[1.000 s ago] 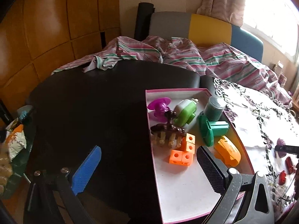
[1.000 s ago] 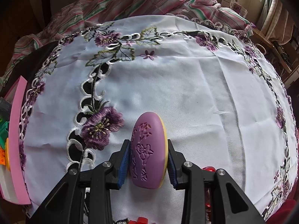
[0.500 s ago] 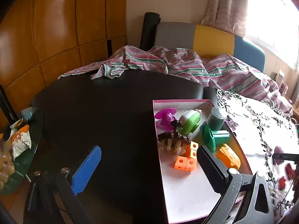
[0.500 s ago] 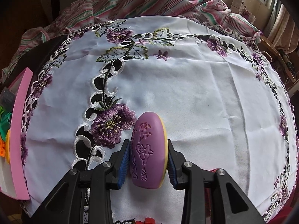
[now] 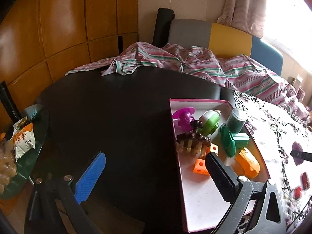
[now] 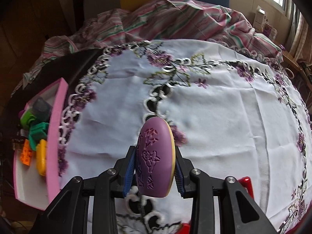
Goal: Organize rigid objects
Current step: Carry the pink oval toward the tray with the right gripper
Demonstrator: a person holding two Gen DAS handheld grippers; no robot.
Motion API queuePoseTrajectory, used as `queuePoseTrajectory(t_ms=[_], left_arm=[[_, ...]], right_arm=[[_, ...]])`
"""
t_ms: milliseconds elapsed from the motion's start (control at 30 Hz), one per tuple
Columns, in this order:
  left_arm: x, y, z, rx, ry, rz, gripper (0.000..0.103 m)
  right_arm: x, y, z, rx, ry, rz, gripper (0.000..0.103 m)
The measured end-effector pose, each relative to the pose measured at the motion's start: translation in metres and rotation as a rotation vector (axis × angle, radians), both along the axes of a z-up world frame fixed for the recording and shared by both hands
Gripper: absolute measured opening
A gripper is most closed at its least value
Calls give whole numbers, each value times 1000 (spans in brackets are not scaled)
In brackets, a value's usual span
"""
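Note:
My right gripper (image 6: 154, 173) is shut on a purple oval paper punch (image 6: 155, 156) with an embossed flower pattern, held above the embroidered white cloth (image 6: 214, 117). The pink-rimmed white tray (image 5: 195, 195) lies to its left and holds a brown hair claw (image 5: 193, 141), orange cubes (image 5: 200, 165), an orange piece (image 5: 247, 163), green pieces (image 5: 232, 138) and a magenta toy (image 5: 184, 117). The tray (image 6: 54, 128) also shows in the right wrist view. My left gripper (image 5: 154, 177) is open and empty over the dark table, its right finger over the tray.
A striped blanket (image 5: 195, 62) lies on the sofa behind the table. Snack packets (image 5: 21, 138) sit on a glass stand at far left. Red pieces (image 5: 300, 187) lie on the cloth near the front edge; one red piece (image 6: 246, 183) is beside my right gripper.
My right gripper has lifted and swung left with the purple punch, bringing the tray further into view. The left gripper has drawn back slightly and stays open.

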State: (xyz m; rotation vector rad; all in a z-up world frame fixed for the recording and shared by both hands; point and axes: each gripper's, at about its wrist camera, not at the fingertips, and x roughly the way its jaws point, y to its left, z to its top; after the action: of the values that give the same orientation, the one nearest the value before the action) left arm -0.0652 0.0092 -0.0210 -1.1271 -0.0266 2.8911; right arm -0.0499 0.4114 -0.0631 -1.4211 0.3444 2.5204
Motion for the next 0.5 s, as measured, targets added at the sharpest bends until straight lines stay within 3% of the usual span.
queuePoseTrajectory(t_ms=[167, 500], left_arm=[[0, -3, -3, 3, -12, 9, 103], [1, -7, 1, -13, -1, 21, 103]], right_arm=[[0, -35, 19, -60, 63, 64, 35], [-16, -156, 34, -144, 95, 354, 35]])
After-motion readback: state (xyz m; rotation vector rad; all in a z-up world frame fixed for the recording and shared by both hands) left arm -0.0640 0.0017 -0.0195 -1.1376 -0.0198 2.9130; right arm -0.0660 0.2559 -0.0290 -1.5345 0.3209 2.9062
